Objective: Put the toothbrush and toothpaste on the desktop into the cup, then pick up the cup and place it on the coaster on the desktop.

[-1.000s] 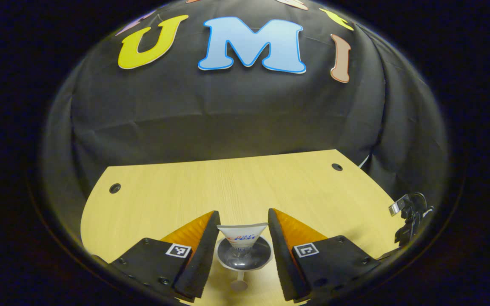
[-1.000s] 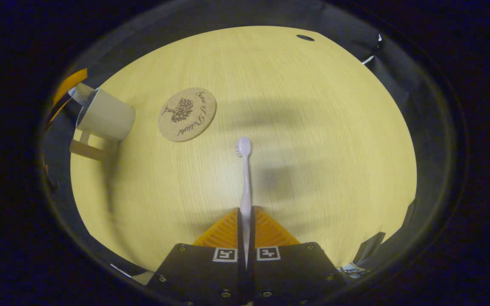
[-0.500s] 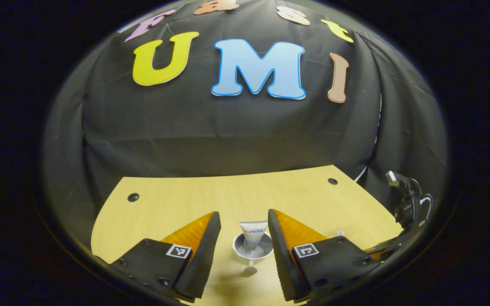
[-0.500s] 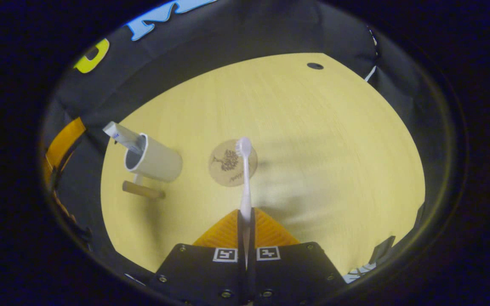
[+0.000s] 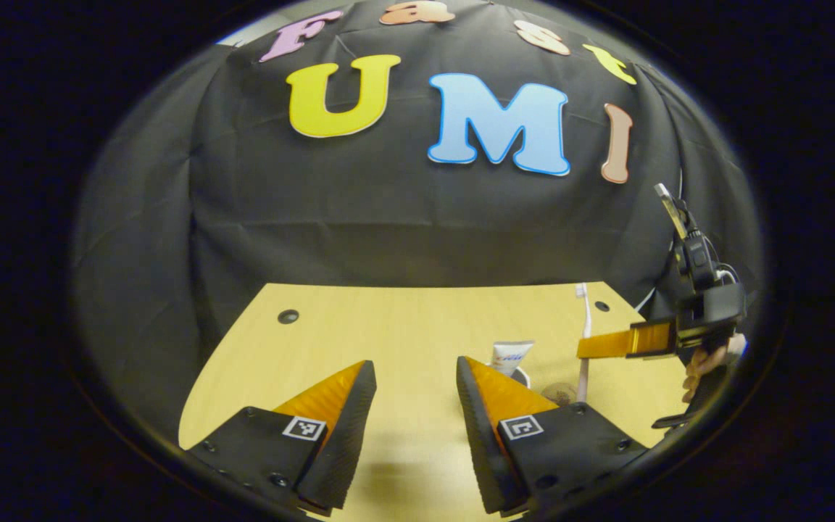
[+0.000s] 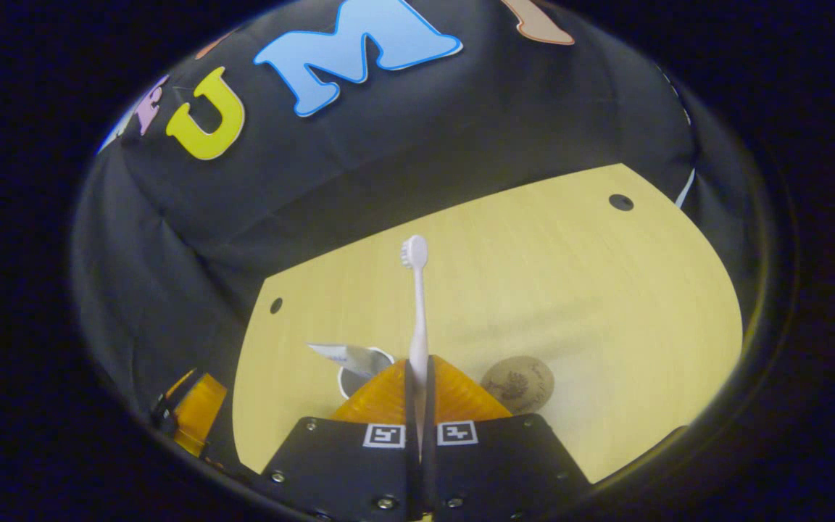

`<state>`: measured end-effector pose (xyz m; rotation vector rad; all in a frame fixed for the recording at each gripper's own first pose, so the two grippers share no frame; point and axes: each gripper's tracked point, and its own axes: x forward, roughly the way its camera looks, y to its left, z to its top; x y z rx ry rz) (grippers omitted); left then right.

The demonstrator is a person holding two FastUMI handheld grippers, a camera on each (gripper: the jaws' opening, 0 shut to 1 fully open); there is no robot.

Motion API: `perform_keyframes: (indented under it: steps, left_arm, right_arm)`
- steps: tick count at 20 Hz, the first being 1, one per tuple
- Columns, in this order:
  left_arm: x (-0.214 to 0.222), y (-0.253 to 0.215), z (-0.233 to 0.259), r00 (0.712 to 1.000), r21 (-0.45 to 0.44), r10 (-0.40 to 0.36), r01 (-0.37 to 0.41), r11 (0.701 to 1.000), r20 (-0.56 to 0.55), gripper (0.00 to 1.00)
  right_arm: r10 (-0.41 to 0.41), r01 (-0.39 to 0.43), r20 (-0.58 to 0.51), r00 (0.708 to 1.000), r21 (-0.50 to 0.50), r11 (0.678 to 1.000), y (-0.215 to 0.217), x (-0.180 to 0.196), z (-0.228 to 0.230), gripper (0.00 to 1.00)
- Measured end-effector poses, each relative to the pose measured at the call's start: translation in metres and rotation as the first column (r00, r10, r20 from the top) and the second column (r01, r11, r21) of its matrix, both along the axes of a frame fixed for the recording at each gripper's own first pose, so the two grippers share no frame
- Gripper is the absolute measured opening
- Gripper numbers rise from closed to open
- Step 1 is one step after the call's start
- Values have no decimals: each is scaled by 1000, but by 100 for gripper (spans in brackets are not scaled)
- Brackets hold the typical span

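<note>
The right tongs (image 6: 417, 377) are closed on the toothbrush (image 6: 416, 304), both fingers pressing its handle, head pointing away. Just beyond and below them stands the cup (image 6: 361, 368) with the toothpaste (image 6: 341, 354) leaning in it; the coaster (image 6: 517, 383) lies beside it on the counter (image 6: 533, 290). The left tongs (image 5: 410, 406) hang open and empty above the counter. Step in hand: toothbrush insertion. Next move, by estimate: tip the brush upright over the cup mouth, lower, release.
</note>
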<state>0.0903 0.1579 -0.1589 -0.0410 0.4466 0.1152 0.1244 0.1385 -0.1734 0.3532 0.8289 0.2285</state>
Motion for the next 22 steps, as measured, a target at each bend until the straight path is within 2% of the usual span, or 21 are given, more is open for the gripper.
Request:
perform_keyframes:
  steps: [4,5,6,10,12,15,16,19,20,21,22]
  left_arm:
    - [-27,39,-3,997,2,68,-68,998,-24,68]
    - [-34,48,-4,996,-2,86,-86,996,-30,72]
    - [-40,56,-5,994,-5,104,-104,995,-37,68]
    - [-62,82,-11,985,-12,157,-158,987,-67,68]
    - [-66,86,-12,983,-15,166,-167,986,-78,68]
    - [-64,83,-14,985,-24,151,-154,988,-88,68]
    - [-63,80,-14,986,-31,141,-145,989,-91,73]
    - [-54,62,-19,989,-57,101,-108,993,-105,73]
    - [-48,54,-20,991,-63,82,-89,994,-109,77]
    - [-39,44,-21,992,-67,62,-70,995,-112,75]
    - [-35,36,-22,993,-72,42,-50,996,-114,73]
  right_arm:
    - [-41,39,28,999,54,998,34,30,-11,2]
    - [-56,54,30,998,65,996,39,36,-15,2]
    - [-69,66,36,997,69,995,42,40,-19,2]
    - [-71,69,74,995,35,997,53,52,-40,2]
    - [-88,81,108,990,66,994,57,53,-41,2]
    - [-94,88,140,986,46,995,54,45,-52,2]
    - [-101,95,140,985,49,994,52,42,-55,2]
    - [-116,106,148,982,72,992,50,33,-59,4]
    - [-118,108,164,979,70,992,48,29,-55,4]
    - [-108,99,170,980,58,993,49,26,-57,9]
    - [-93,86,171,981,47,995,48,21,-58,9]
